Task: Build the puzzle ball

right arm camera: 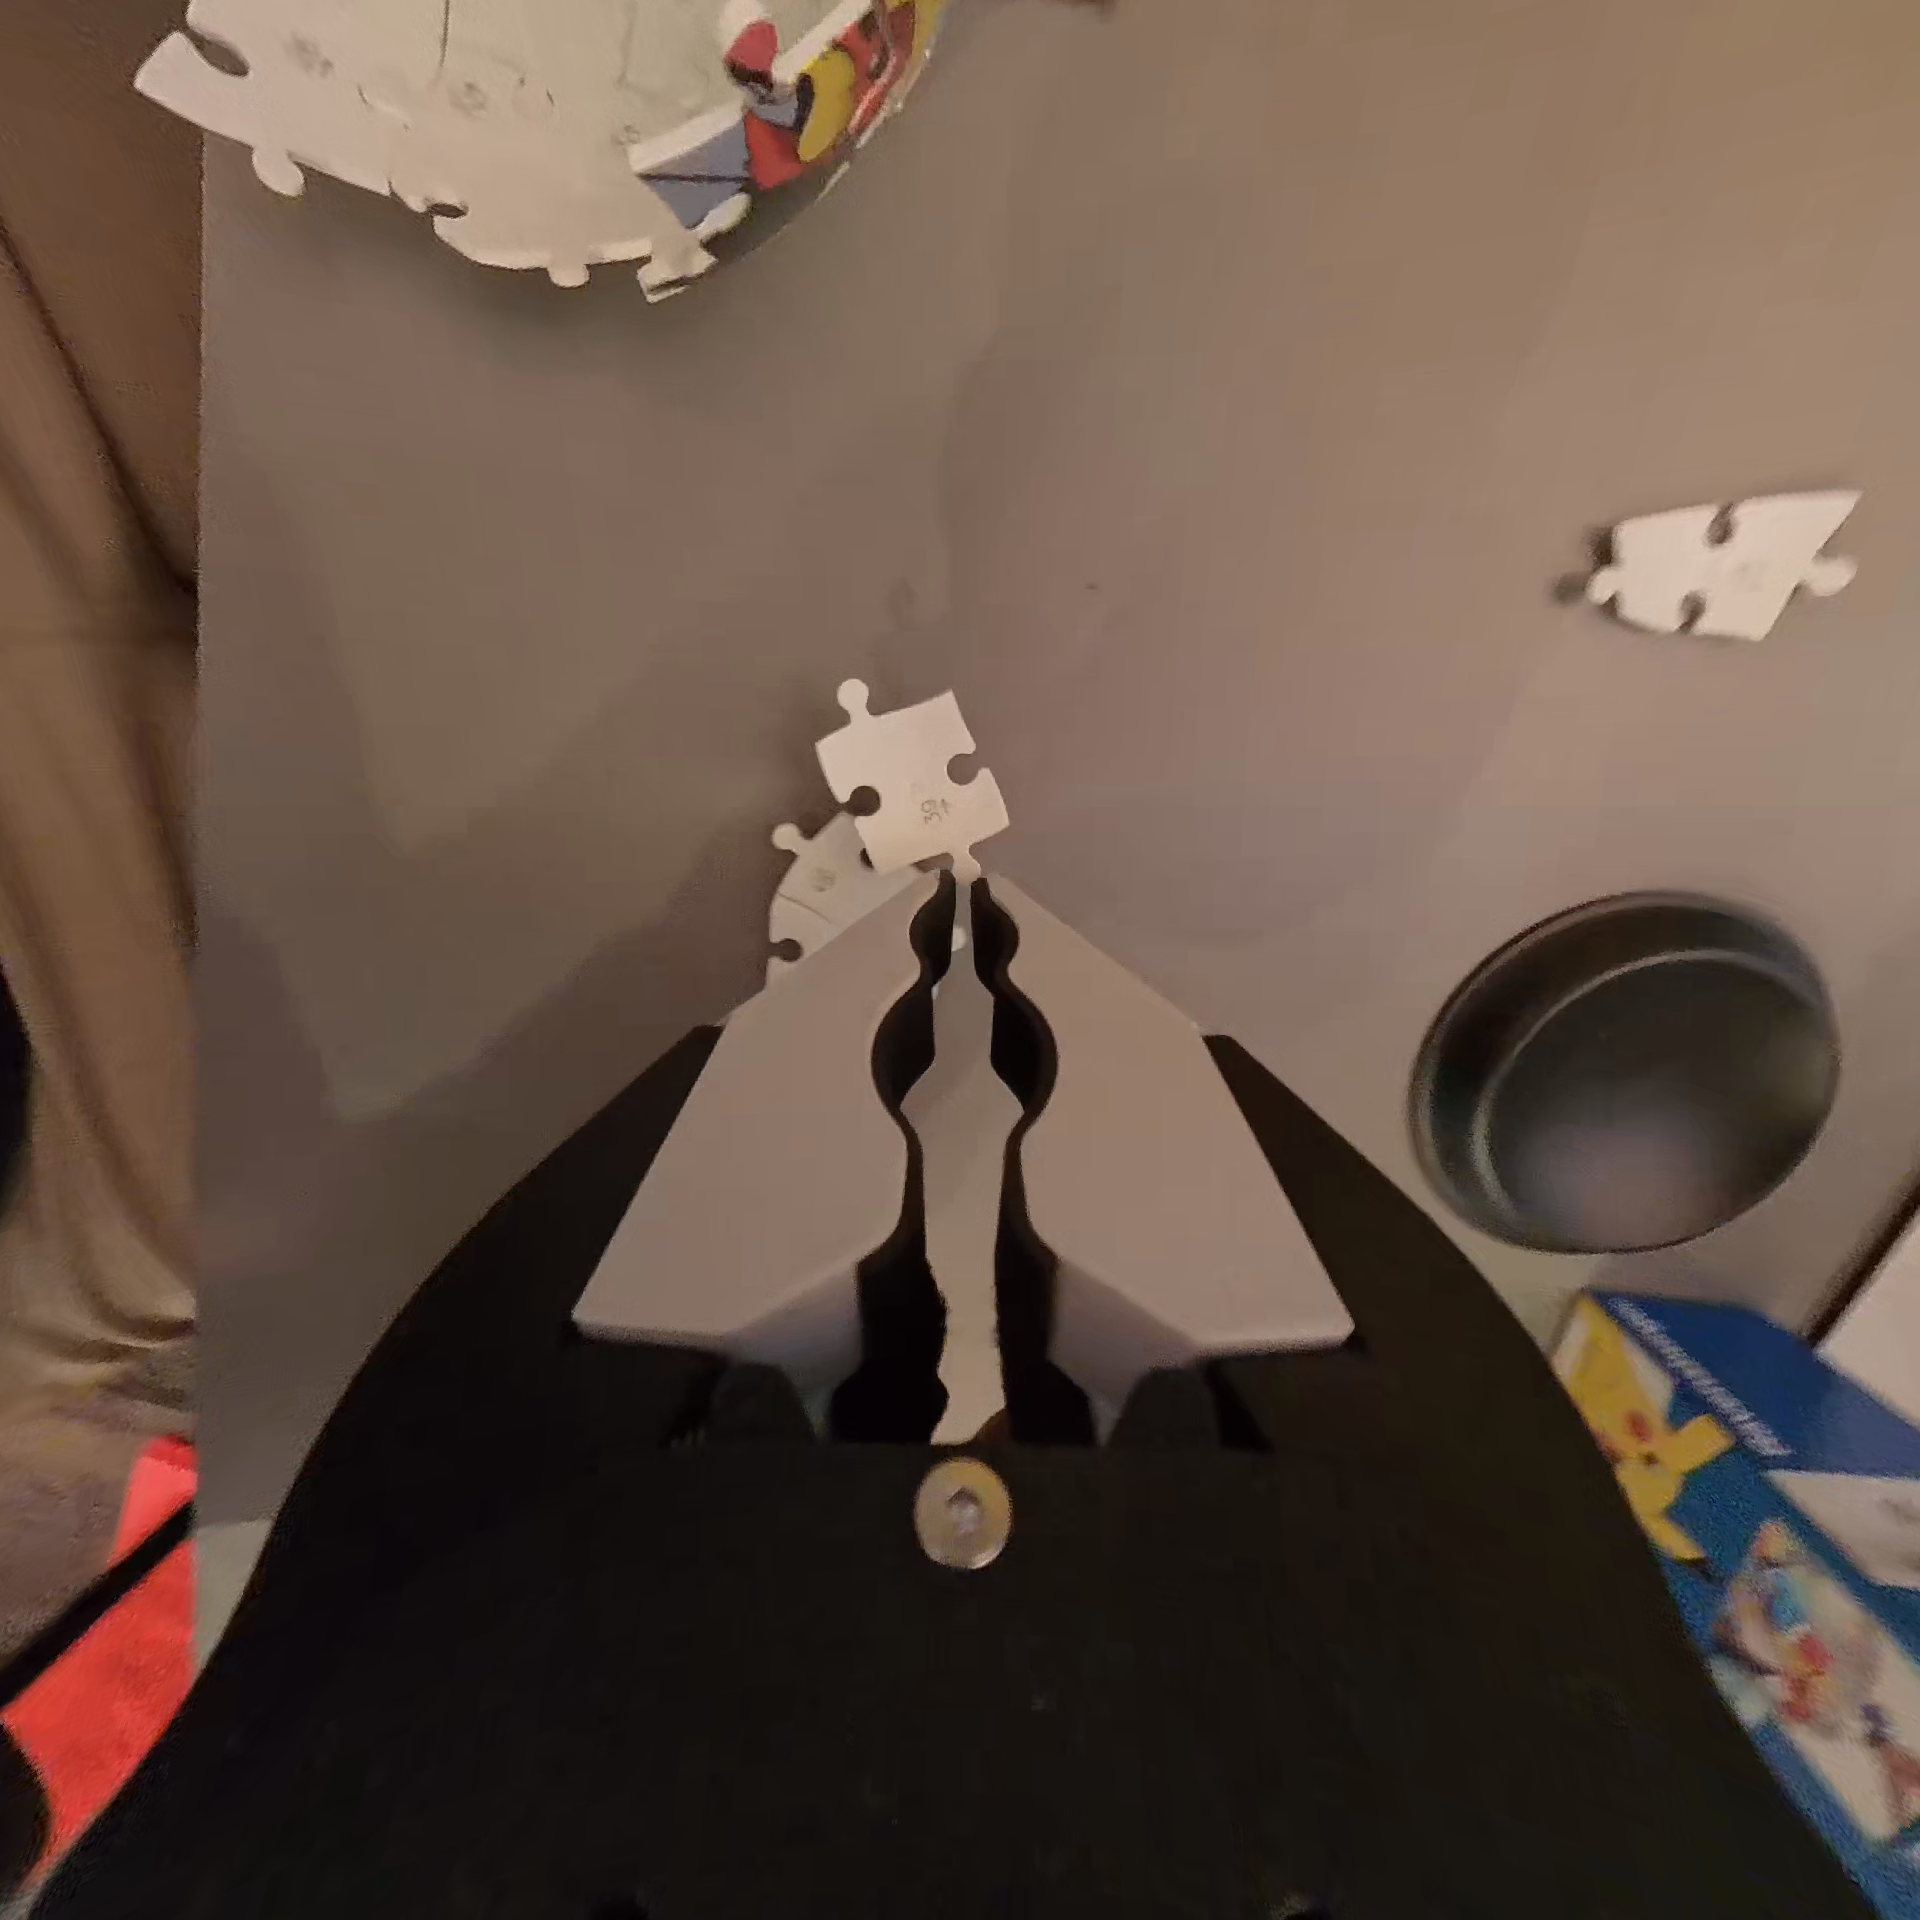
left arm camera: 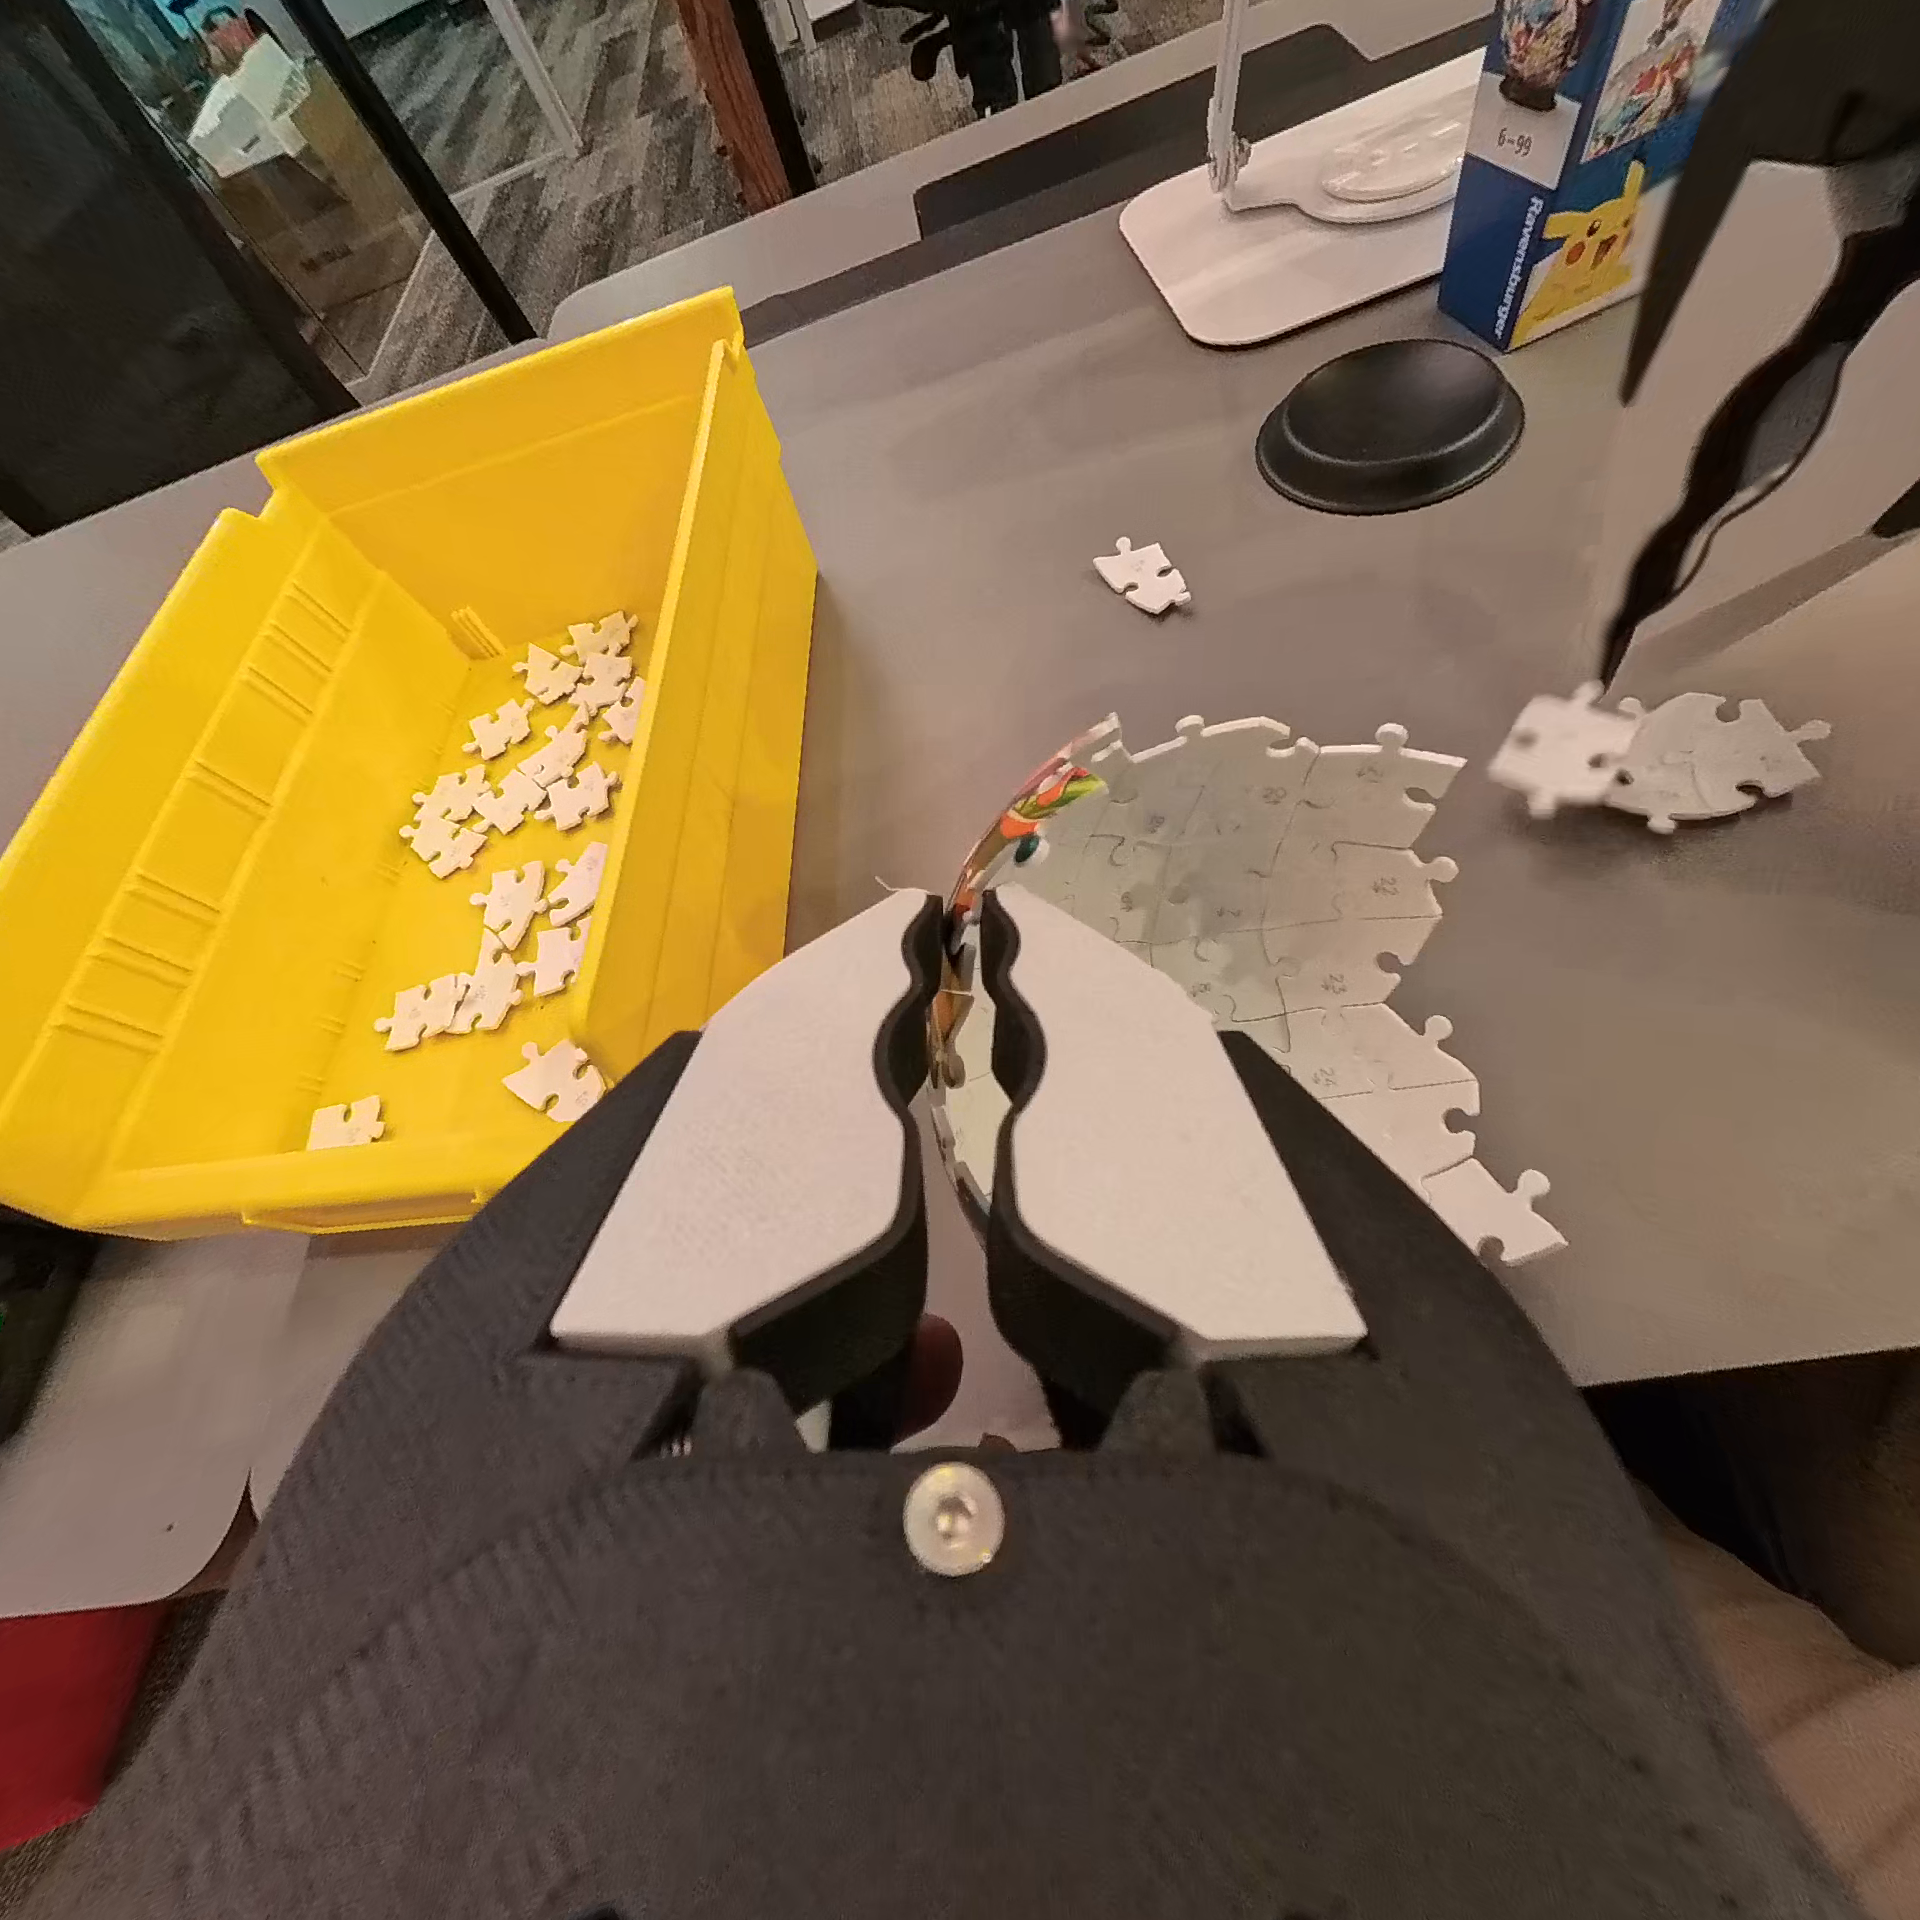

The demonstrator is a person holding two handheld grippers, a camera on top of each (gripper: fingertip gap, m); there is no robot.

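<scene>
My left gripper [left arm camera: 964,914] is shut on the rim of the partly built puzzle ball [left arm camera: 1257,914], a curved white shell with a colourful outside; it also shows at the top of the right wrist view [right arm camera: 499,135]. My right gripper [right arm camera: 958,878] is shut on the tab of a single white puzzle piece [right arm camera: 914,779], held just above a small joined group of pieces [right arm camera: 821,894] on the grey table. In the left wrist view the right gripper [left arm camera: 1610,665] pinches that piece [left arm camera: 1558,753] beside the group [left arm camera: 1714,764].
A yellow bin [left arm camera: 364,852] with several loose white pieces stands at the left. A lone piece [left arm camera: 1143,577] lies on the grey table [left arm camera: 1039,436]; a joined pair [right arm camera: 1725,571] too. A black round stand [left arm camera: 1392,426], the blue puzzle box [left arm camera: 1538,229] and a white stand base [left arm camera: 1278,249] sit behind. About 20 cm separates my left fingertips from my right.
</scene>
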